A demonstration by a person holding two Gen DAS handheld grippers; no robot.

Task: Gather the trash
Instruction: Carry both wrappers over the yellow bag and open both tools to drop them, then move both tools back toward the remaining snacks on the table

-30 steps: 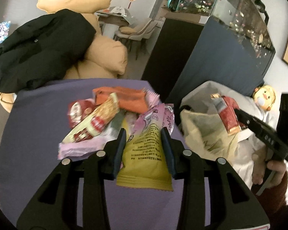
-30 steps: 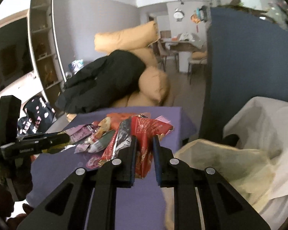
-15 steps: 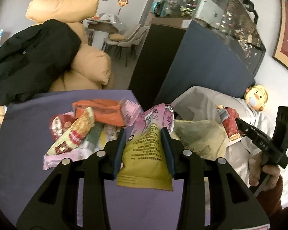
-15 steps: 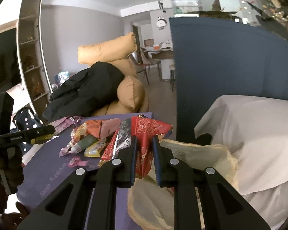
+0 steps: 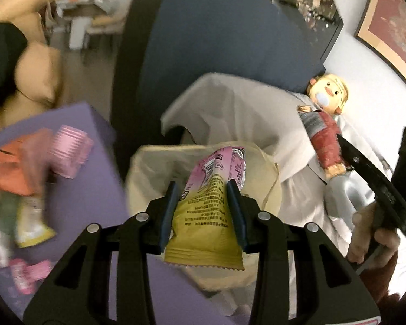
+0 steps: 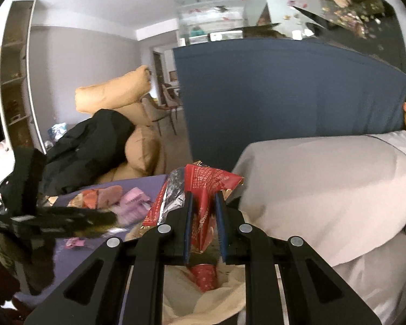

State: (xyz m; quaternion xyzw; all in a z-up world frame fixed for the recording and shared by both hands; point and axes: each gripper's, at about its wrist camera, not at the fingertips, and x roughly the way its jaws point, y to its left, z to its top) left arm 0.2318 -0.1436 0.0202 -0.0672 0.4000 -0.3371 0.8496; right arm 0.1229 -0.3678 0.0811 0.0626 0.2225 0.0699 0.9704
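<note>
My left gripper (image 5: 201,185) is shut on a yellow and pink snack packet (image 5: 207,216), held over the open mouth of a beige trash bag (image 5: 154,168). My right gripper (image 6: 202,196) is shut on a red and silver wrapper (image 6: 203,181), held above the same bag (image 6: 186,295). In the left wrist view the right gripper (image 5: 335,138) shows at the right with the red wrapper (image 5: 324,146). In the right wrist view the left gripper (image 6: 105,219) shows blurred at the left. Several wrappers (image 5: 21,168) lie on the purple table (image 5: 86,197).
A white-covered sofa (image 6: 324,187) with a doll (image 5: 327,94) stands behind the bag. A dark blue partition (image 5: 222,40) is behind it. Tan cushions (image 6: 116,97) and a black jacket (image 6: 86,146) lie beyond the table. Small pink wrappers (image 5: 27,273) lie near the table's front.
Both grippers have swung right from the table, with their wrappers, to above the trash bag. The wrapper pile has slid to the left of both views.
</note>
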